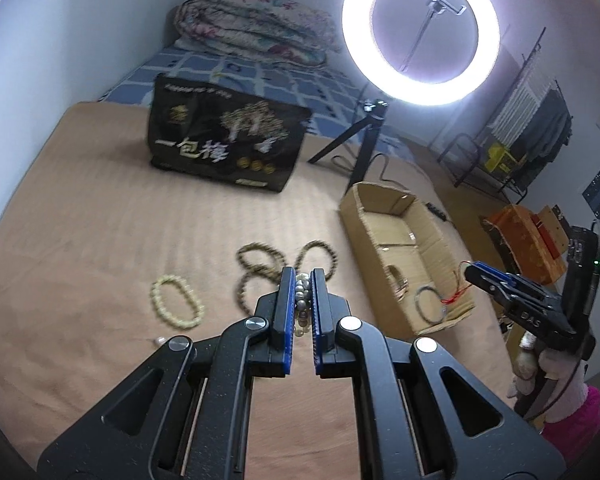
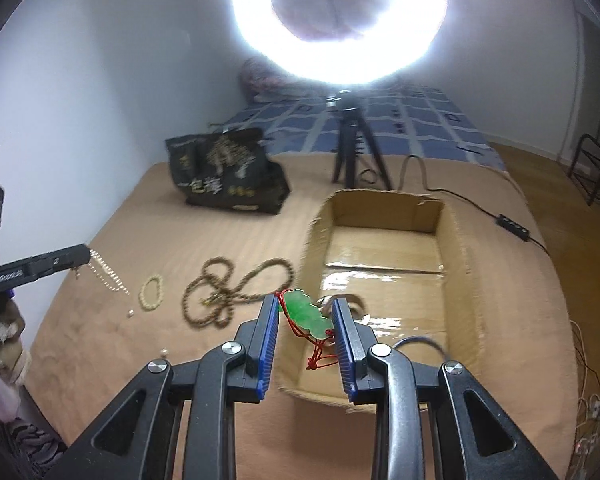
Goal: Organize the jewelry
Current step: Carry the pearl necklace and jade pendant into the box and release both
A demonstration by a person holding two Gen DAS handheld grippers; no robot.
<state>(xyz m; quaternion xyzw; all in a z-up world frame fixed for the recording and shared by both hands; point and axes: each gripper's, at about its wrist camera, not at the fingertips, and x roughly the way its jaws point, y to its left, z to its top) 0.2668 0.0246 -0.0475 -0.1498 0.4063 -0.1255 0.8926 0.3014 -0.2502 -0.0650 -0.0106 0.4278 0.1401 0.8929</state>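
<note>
My left gripper (image 1: 302, 276) is shut on a pearl strand (image 1: 302, 304), lifted over the tan bed cover; in the right wrist view the pearl strand (image 2: 106, 274) dangles from the left gripper (image 2: 78, 257). My right gripper (image 2: 306, 304) is shut on a green jade pendant (image 2: 309, 314) with a red cord, above the near left corner of the open cardboard box (image 2: 458, 264). On the cover lie a long brown bead necklace (image 2: 228, 292), a cream bead bracelet (image 2: 152, 292) and two loose pearls (image 2: 131, 313). A grey bangle (image 2: 420, 344) lies in the box.
A black snack bag (image 2: 228, 176) stands at the back of the cover. Behind the box are a small tripod (image 2: 356, 152) and a bright ring light (image 2: 340, 20). A cable with an inline switch (image 2: 514, 222) runs right of the box. A folded quilt (image 1: 256, 28) lies by the wall.
</note>
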